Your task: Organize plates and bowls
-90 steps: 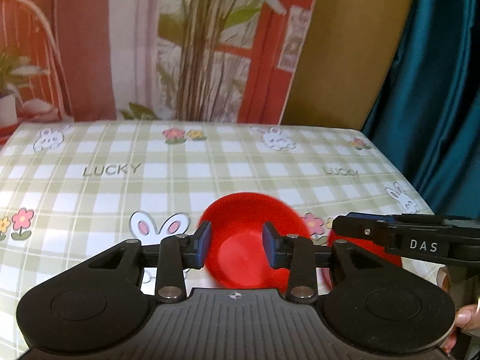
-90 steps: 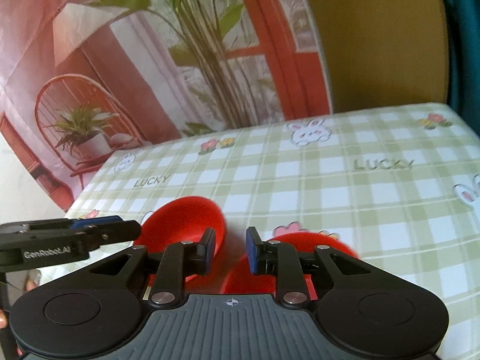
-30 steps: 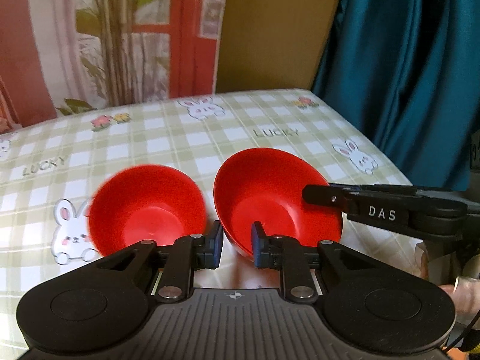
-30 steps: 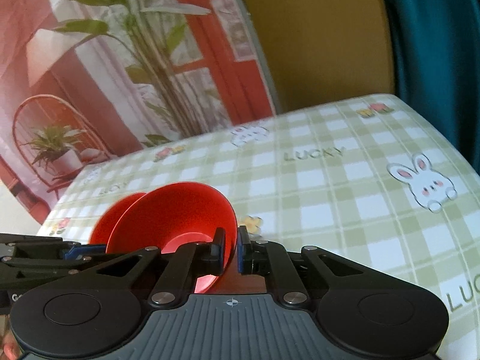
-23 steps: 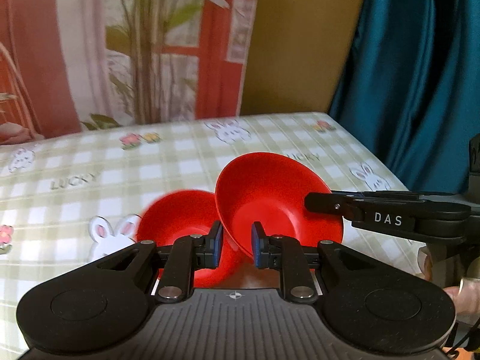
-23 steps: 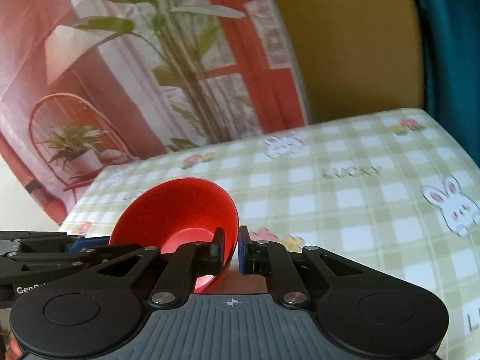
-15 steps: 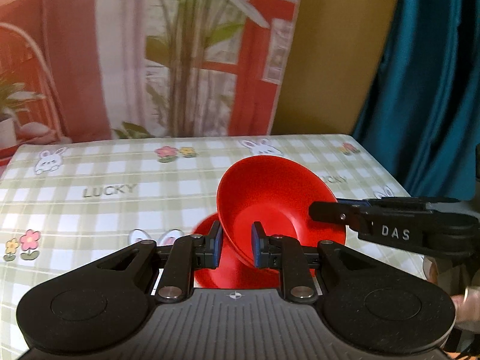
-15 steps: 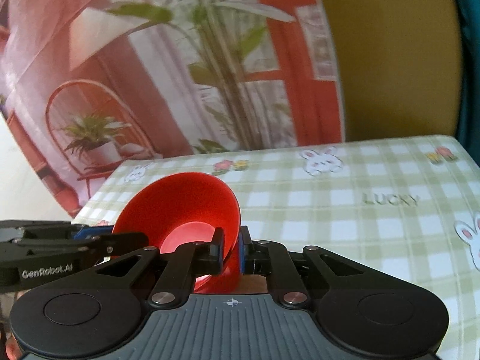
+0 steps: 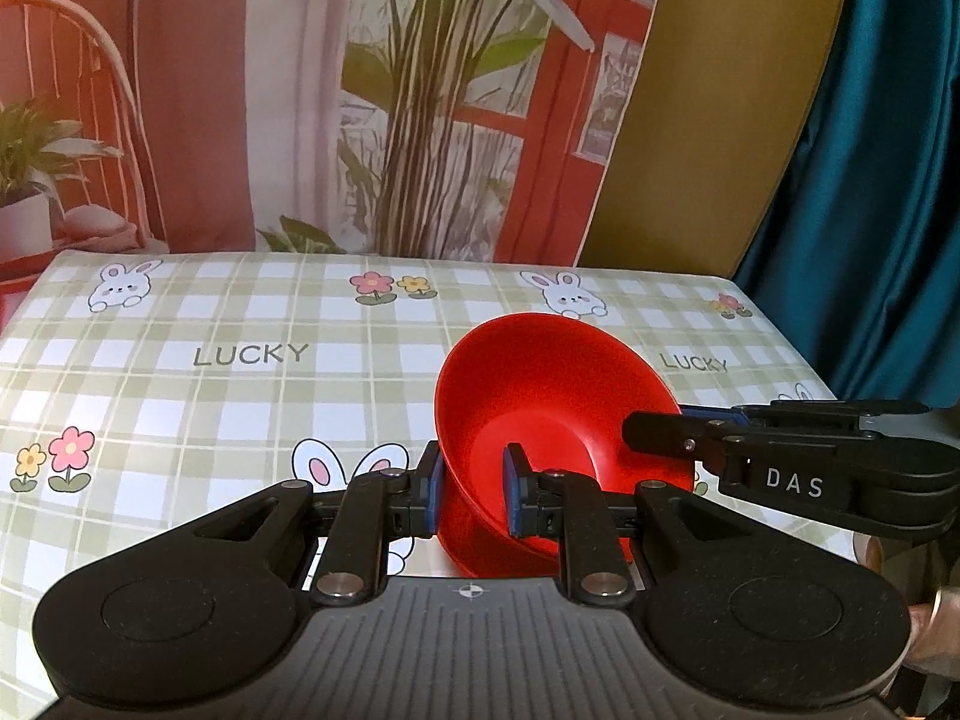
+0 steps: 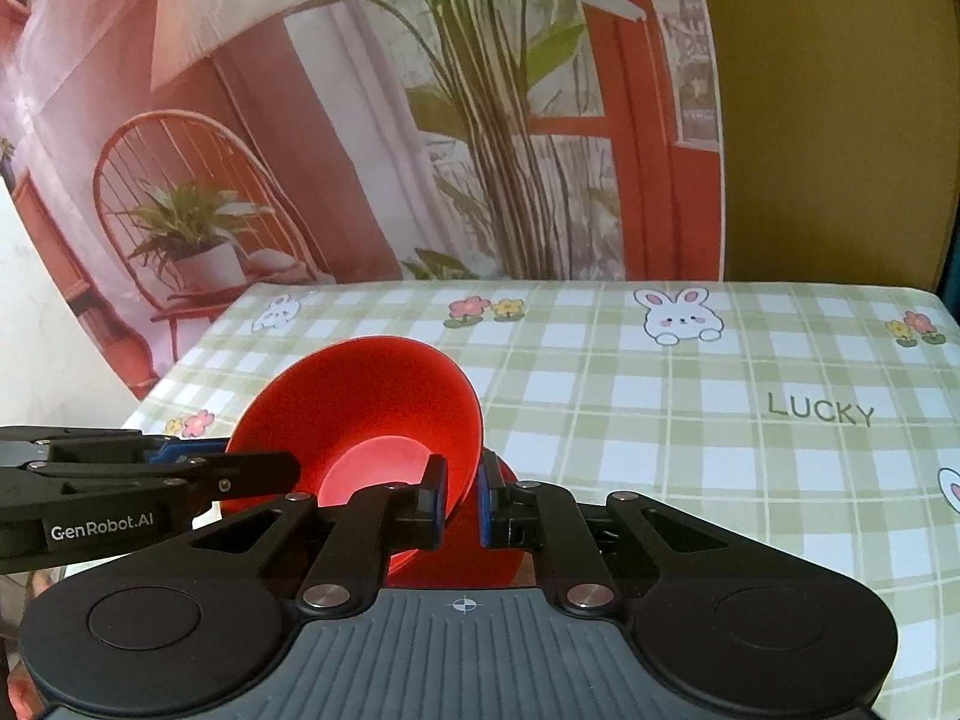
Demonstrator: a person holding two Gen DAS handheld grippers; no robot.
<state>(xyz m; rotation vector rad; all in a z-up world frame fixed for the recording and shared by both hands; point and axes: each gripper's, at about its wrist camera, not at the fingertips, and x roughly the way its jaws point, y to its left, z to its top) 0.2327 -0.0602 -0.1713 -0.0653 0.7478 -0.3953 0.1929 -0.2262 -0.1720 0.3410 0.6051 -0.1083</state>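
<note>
Surroundings: I see checked tablecloth [image 9: 252,354], printed backdrop [image 9: 300,90], teal curtain [image 9: 870,180].
Bowl: red bowl [image 9: 540,414] tilted, mouth facing away, above table.
Left gripper [image 9: 471,495]: pinching near rim.
Right gripper [image 10: 462,501]: clamped on opposite rim.

Table [image 9: 180,312] is wearing a green-and-white checked cloth [image 9: 270,396] — printed with white bunnies, small pink and yellow flowers, and the word "LUCKY" in two spots. Backdrop [image 9: 300,90] is hanging behind the far table edge, showing a plant with long green leaves, a red window frame and a chair holding a potted plant. Mustard panel [image 9: 708,90] is standing to its right — a teal curtain [image 9: 870,180] is hanging beyond it.
</note>
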